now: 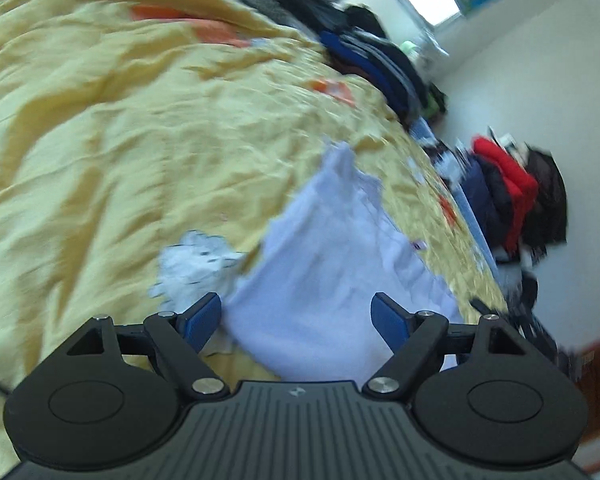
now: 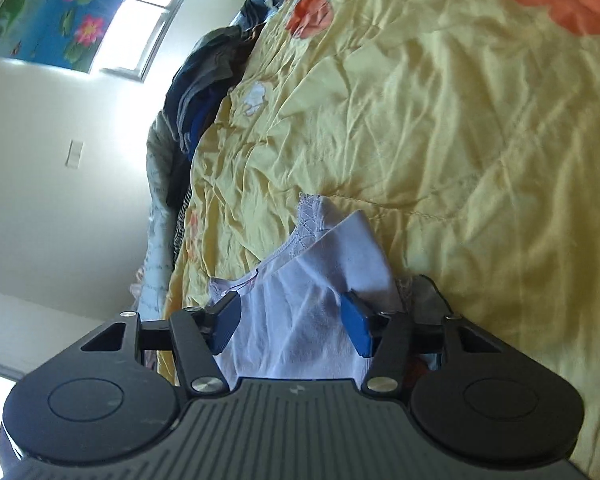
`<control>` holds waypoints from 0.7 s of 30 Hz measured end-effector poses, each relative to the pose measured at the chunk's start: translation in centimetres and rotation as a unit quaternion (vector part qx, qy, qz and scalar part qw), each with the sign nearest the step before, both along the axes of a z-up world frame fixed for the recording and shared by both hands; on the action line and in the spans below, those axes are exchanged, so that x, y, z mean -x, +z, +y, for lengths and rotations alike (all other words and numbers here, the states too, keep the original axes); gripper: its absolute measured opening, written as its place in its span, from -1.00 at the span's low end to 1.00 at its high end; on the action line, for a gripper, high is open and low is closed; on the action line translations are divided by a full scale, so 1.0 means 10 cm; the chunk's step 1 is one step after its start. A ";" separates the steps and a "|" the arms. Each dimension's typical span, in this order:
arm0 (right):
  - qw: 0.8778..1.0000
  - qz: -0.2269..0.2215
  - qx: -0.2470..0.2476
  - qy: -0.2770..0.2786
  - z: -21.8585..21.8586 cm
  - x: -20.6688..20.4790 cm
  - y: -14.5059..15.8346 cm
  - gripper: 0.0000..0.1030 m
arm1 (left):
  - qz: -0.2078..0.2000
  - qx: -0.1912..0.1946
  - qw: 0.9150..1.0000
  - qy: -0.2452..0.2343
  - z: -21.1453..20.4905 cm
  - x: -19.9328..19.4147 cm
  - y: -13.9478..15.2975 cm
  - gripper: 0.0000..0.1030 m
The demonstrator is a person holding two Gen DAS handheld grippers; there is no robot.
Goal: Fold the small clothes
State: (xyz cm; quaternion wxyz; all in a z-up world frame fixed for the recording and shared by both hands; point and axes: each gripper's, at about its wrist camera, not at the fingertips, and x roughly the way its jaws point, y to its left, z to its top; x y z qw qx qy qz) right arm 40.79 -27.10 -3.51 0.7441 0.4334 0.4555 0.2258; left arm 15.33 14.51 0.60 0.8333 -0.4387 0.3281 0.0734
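left wrist: left gripper [image 1: 296, 320] wide open, holding nothing — lavender garment [image 1: 332, 248] lies between its fingers on the yellow bedspread [image 1: 100, 140]; one white patterned piece [image 1: 196, 260] beside it.

right wrist: right gripper [image 2: 292, 326] open, unclamped, straddling the same garment [image 2: 312, 300]. judgement: pinch matching edges, fold evenly. count: two small items, two grippers.

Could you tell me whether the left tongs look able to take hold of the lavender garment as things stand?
Probably yes: the left tongs stand open with the lavender garment lying between the pads on the yellow bedspread, nothing covering it. The picture is blurred, though.
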 end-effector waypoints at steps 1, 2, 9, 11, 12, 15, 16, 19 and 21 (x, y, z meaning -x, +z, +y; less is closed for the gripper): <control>1.000 -0.008 -0.012 -0.004 -0.02 0.10 0.05 0.19 | 0.003 0.025 0.999 0.020 0.05 0.07 -0.04 0.60; 0.999 -0.018 -0.030 -0.002 -0.03 0.22 0.08 0.27 | 0.006 0.053 0.998 0.037 0.10 0.14 -0.08 0.60; 0.995 -0.061 -0.063 0.052 0.05 1.35 0.10 0.30 | 0.015 0.092 0.992 0.081 0.09 0.33 -0.13 0.60; 0.995 -0.073 -0.028 0.056 0.10 1.59 0.08 0.30 | 0.020 0.094 0.993 0.075 0.08 0.24 -0.11 0.60; 0.995 -0.082 -0.015 0.061 0.12 1.69 0.08 0.29 | 0.020 0.101 0.992 0.073 0.07 0.20 -0.11 0.60; 0.987 -0.129 0.049 0.078 0.19 1.90 0.13 0.30 | 0.023 0.130 0.989 0.068 0.06 0.05 -0.16 0.60; 0.985 -0.134 0.063 0.084 0.20 1.94 0.11 0.30 | 0.024 0.141 0.987 0.079 0.05 0.03 -0.19 0.60; 0.986 -0.127 0.063 0.089 0.18 2.02 0.01 0.34 | 0.025 0.154 0.983 0.096 0.03 -0.01 -0.20 0.60; 0.983 -0.145 0.070 0.090 0.18 2.09 0.01 0.32 | 0.026 0.142 0.984 0.101 0.01 -0.04 -0.18 0.60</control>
